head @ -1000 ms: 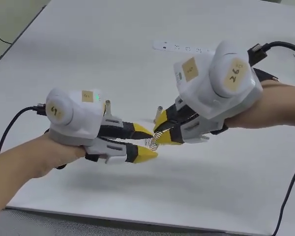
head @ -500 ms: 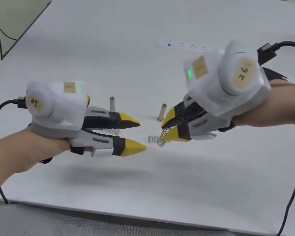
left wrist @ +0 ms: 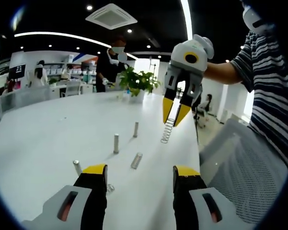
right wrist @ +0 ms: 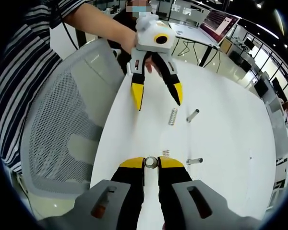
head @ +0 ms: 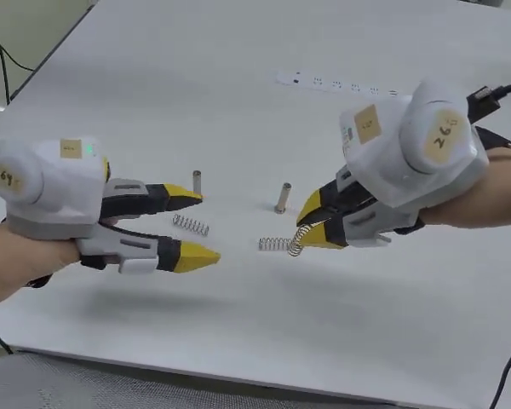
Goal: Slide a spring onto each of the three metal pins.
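Worktop (head: 238, 77): broad bare room all round, near edge not far from both grippers, power strip (head: 341, 84) well behind. Left gripper (head: 201, 226) has backed off leftward, fingers wide apart, empty. Right gripper (head: 300, 232) now alone pinches spring (head: 275, 244) by one end, fingers nearly closed, near pin (head: 283, 198). Second pin (head: 197, 181) bare, loose spring (head: 190, 225) near it. Judged: hand-off done, threading next.

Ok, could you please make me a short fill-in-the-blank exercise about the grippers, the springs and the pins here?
1. The right gripper is shut on one end of a ___.
2. The left gripper has its jaws ___.
3. In the left gripper view, ___ pins stand upright on the table.
Missing words: spring; open; three.
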The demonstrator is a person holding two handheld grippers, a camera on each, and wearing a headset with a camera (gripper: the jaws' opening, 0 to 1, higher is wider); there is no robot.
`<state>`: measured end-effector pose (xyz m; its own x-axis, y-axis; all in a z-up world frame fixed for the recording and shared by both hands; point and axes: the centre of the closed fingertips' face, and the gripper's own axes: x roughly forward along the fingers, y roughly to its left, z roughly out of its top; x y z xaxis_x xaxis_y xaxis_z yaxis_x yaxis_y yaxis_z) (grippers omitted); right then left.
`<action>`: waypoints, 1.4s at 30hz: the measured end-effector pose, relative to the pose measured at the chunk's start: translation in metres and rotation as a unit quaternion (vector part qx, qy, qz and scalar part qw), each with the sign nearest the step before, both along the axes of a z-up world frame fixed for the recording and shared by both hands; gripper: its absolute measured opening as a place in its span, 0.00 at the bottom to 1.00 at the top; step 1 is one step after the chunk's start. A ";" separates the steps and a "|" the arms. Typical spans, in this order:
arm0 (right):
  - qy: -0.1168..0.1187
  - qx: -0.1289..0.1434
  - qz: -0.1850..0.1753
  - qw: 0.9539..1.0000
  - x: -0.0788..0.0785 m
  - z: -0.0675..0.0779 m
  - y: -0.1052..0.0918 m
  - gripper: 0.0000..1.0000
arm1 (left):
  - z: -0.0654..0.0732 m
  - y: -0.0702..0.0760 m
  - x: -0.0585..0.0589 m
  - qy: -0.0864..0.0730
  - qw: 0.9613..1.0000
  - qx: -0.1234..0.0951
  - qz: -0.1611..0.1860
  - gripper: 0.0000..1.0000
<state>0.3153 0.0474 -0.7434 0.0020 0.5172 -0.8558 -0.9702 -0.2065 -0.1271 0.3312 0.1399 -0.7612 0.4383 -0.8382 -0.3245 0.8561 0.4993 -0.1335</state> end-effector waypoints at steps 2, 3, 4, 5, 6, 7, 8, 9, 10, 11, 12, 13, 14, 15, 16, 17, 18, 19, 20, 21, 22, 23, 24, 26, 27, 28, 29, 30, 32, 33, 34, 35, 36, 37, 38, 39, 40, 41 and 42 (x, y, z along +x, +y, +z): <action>0.000 0.002 -0.005 1.000 0.001 0.001 -0.002 0.07 | 0.001 0.006 0.001 -0.001 1.000 0.001 0.007 0.57; 0.000 0.002 -0.007 1.000 0.002 0.002 -0.003 0.07 | 0.002 0.008 0.001 -0.003 1.000 0.001 0.009 0.58; 0.001 0.002 -0.010 1.000 0.003 0.002 -0.005 0.07 | 0.001 0.011 0.002 -0.002 1.000 0.002 0.013 0.59; 0.000 0.001 -0.011 1.000 0.004 0.002 -0.006 0.07 | 0.001 0.014 0.002 -0.003 1.000 0.002 0.017 0.62; 0.000 0.000 -0.013 1.000 0.004 0.002 -0.007 0.07 | 0.000 0.017 0.002 -0.003 1.000 0.003 0.020 0.64; 0.000 0.000 -0.014 1.000 0.005 0.002 -0.009 0.07 | -0.001 0.021 0.003 -0.003 1.000 0.006 0.026 0.66; 0.000 -0.001 -0.016 1.000 0.006 0.002 -0.010 0.07 | -0.001 0.023 0.003 -0.005 1.000 0.006 0.030 0.68; 0.001 -0.002 -0.017 1.000 0.007 0.002 -0.012 0.07 | -0.001 0.026 0.003 -0.005 0.999 0.005 0.034 0.69; 0.001 -0.003 -0.018 1.000 0.008 0.002 -0.012 0.07 | -0.001 0.028 0.003 -0.005 0.999 0.005 0.036 0.71; 0.001 -0.004 -0.019 1.000 0.009 0.002 -0.013 0.07 | -0.002 0.031 0.003 -0.005 0.999 0.006 0.041 0.73; 0.001 -0.004 -0.020 1.000 0.009 0.002 -0.014 0.07 | -0.002 0.033 0.004 -0.006 0.999 0.007 0.044 0.75; 0.002 -0.006 -0.021 1.000 0.010 0.002 -0.015 0.07 | -0.002 0.036 0.004 -0.008 0.999 0.007 0.048 0.78; 0.001 -0.006 -0.021 1.000 0.010 0.002 -0.015 0.07 | -0.001 0.037 0.004 -0.010 0.999 0.008 0.050 0.81; 0.002 -0.007 -0.023 1.000 0.011 0.001 -0.016 0.07 | -0.001 0.038 0.004 -0.011 0.999 0.008 0.051 0.83; 0.003 -0.009 -0.023 1.000 0.011 0.001 -0.017 0.07 | 0.000 0.040 0.004 -0.010 0.998 0.006 0.054 0.84; 0.002 -0.010 -0.022 1.000 0.011 0.001 -0.017 0.07 | 0.001 0.041 0.004 -0.006 0.998 -0.001 0.058 0.85; 0.002 -0.011 -0.023 1.000 0.012 0.001 -0.018 0.07 | 0.002 0.042 0.004 -0.007 0.998 -0.006 0.059 0.86; 0.003 -0.011 -0.024 1.000 0.012 0.001 -0.018 0.07 | 0.001 0.042 0.004 -0.008 0.998 -0.005 0.060 0.88; 0.003 -0.011 -0.025 1.000 0.012 0.002 -0.019 0.07 | 0.001 0.043 0.005 -0.008 0.998 -0.002 0.061 0.89; 0.003 -0.011 -0.026 1.000 0.013 0.002 -0.019 0.07 | 0.000 0.043 0.005 -0.008 0.998 0.000 0.061 0.91; 0.003 -0.011 -0.027 1.000 0.013 0.002 -0.020 0.07 | 0.000 0.043 0.004 -0.007 0.998 -0.002 0.062 0.93; 0.003 -0.012 -0.028 1.000 0.014 0.002 -0.021 0.07 | 0.000 0.043 0.004 -0.007 0.998 -0.002 0.063 0.94; 0.003 -0.012 -0.030 0.999 0.014 0.002 -0.022 0.07 | 0.000 0.044 0.004 -0.008 0.998 -0.001 0.063 0.95; 0.002 -0.014 -0.033 0.999 0.015 0.003 -0.025 0.07 | 0.000 0.044 0.004 -0.009 0.998 0.002 0.064 0.98; 0.002 -0.014 -0.034 0.999 0.016 0.003 -0.027 0.07 | 0.000 0.044 0.003 -0.011 0.998 0.004 0.062 0.98; 0.002 -0.013 -0.037 0.999 0.017 0.003 -0.028 0.07 | 0.000 0.044 0.003 -0.011 0.998 0.005 0.062 0.98; 0.001 -0.013 -0.040 0.999 0.018 0.004 -0.030 0.07 | 0.000 0.045 0.002 -0.010 0.998 0.007 0.062 0.98; 0.000 -0.012 -0.043 0.999 0.019 0.005 -0.031 0.07 | 0.000 0.045 0.002 -0.010 0.998 0.006 0.061 0.98; 0.001 -0.007 -0.051 0.999 0.021 0.006 -0.034 0.07 | 0.000 0.046 0.001 -0.010 0.998 0.002 0.062 0.98; 0.002 -0.006 -0.051 0.999 0.020 0.006 -0.036 0.07 | 0.001 0.047 0.000 -0.011 0.998 0.004 0.063 0.98; 0.001 -0.006 -0.051 0.999 0.019 0.006 -0.037 0.07 | 0.001 0.048 0.000 -0.014 0.998 0.006 0.064 0.98; 0.002 -0.007 -0.053 0.999 0.019 0.006 -0.039 0.07 | 0.002 0.049 0.000 -0.014 0.998 0.005 0.065 0.98; 0.002 -0.008 -0.054 0.999 0.020 0.005 -0.041 0.07 | 0.002 0.050 0.000 -0.013 0.998 0.003 0.066 0.98; 0.002 -0.011 -0.055 0.998 0.022 0.004 -0.046 0.07 | 0.002 0.050 0.000 -0.013 0.998 0.003 0.068 0.98; 0.002 -0.014 -0.058 0.998 0.025 0.003 -0.050 0.07 | 0.002 0.051 0.000 -0.013 0.998 0.004 0.068 0.98; 0.001 -0.016 -0.060 0.998 0.027 0.003 -0.052 0.07 | 0.001 0.051 0.000 -0.012 0.998 0.006 0.068 0.98; -0.001 -0.019 -0.063 0.998 0.029 0.003 -0.054 0.07 | 0.001 0.052 0.000 -0.012 0.998 0.006 0.068 0.98; -0.002 -0.020 -0.066 0.998 0.031 0.004 -0.056 0.07 | 0.001 0.052 0.001 -0.012 0.998 0.005 0.069 0.98; -0.004 -0.018 -0.070 0.997 0.034 0.006 -0.058 0.07 | 0.002 0.052 0.001 -0.012 0.997 0.004 0.070 0.98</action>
<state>0.3493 -0.0102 -0.7373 0.0792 0.4799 -0.8737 -0.9887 -0.0740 -0.1303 0.3318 0.1921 -0.7597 0.5578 -0.7660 -0.3196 0.7811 0.6147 -0.1098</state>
